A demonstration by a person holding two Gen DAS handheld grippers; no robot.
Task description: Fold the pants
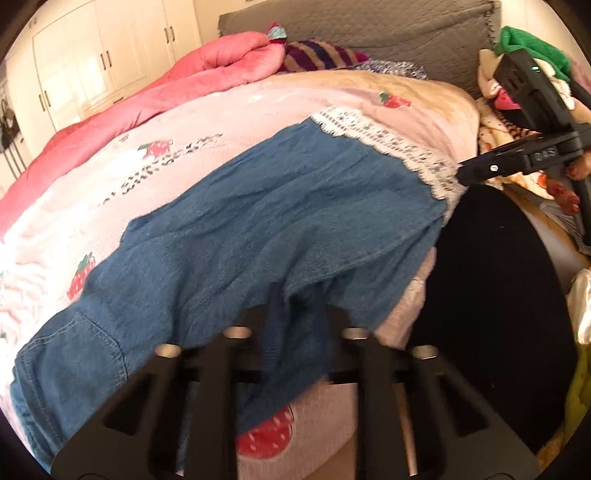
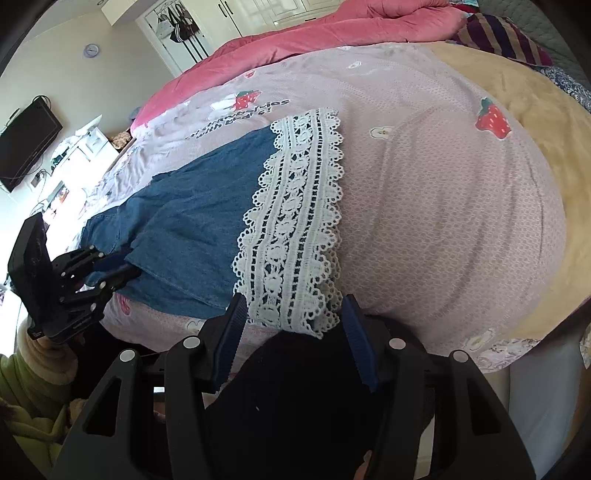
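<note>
Blue denim pants [image 1: 277, 206] with a white lace hem [image 1: 388, 140] lie flat on a pink strawberry-print sheet [image 1: 192, 147], near the bed's front edge. My left gripper [image 1: 299, 306] is shut on a bunched fold of denim at the waist end. In the right wrist view it shows at the far left [image 2: 127, 271], pinching the same cloth [image 2: 192, 221]. My right gripper [image 2: 295, 325] stands open at the bed's edge. The end of the lace hem [image 2: 295, 221] lies between its blue pads [image 2: 236, 332], which do not press on it. Its tip also shows in the left wrist view [image 1: 461, 175].
A pink quilt [image 1: 184, 85] and a striped cloth [image 1: 317, 55] lie at the far side of the bed, before a grey headboard cushion [image 1: 369, 26]. Mixed clothes [image 1: 532, 48] are piled on the right. A tan blanket [image 2: 535, 122] covers the bed's right part. A person's dark clothing [image 2: 295, 406] fills the foreground.
</note>
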